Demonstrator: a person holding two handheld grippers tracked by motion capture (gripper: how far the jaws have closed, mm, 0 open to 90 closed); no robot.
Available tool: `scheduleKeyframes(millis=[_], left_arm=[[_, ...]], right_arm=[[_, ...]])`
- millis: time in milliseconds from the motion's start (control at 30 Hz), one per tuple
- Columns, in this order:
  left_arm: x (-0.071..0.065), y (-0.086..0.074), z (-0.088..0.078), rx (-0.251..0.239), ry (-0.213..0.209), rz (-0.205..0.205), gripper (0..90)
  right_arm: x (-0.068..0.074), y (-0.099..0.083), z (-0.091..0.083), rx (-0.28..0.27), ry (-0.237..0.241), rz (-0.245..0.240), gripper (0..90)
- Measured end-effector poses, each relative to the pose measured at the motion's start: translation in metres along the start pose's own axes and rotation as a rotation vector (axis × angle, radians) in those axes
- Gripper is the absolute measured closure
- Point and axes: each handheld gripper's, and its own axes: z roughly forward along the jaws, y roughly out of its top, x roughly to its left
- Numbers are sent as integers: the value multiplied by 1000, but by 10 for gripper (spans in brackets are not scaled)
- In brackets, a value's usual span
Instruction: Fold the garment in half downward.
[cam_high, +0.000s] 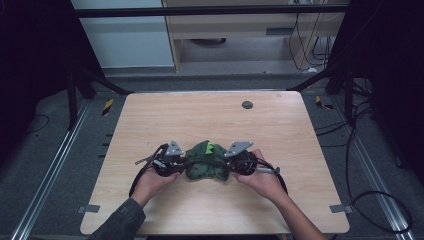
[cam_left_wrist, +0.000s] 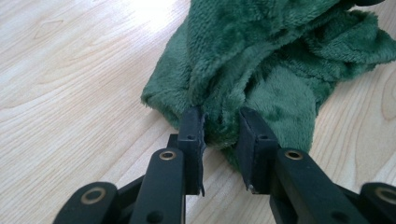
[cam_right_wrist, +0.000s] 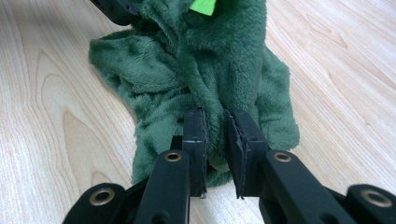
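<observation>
Lying bunched on table (cam_high: 150, 125), dark green fleece cloth (cam_high: 207, 165), bright green tag (cam_high: 210, 148)

Wooden table (cam_high: 150, 125), crumpled green plush cloth (cam_high: 207, 162)

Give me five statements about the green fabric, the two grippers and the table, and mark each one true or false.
1. The left gripper has a fold of the green plush fabric between its jaws. True.
2. The right gripper hangs open well away from the fabric. False: its jaws pinch a fold of it.
3. The fabric lies spread out flat. False: it is bunched in a heap between the two grippers.
4. A bright green piece shows on the darker green fabric. True.
5. The wooden table is covered by a cloth. False: its wood is bare, with a small dark round spot near the far edge.
</observation>
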Motion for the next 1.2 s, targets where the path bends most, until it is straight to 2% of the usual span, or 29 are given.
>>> scheduleKeyframes(millis=[1200], left_arm=[[-1, -14, 2, 14, -3, -8, 710]], right_arm=[[2, -13, -3, 10, 5, 16, 761]])
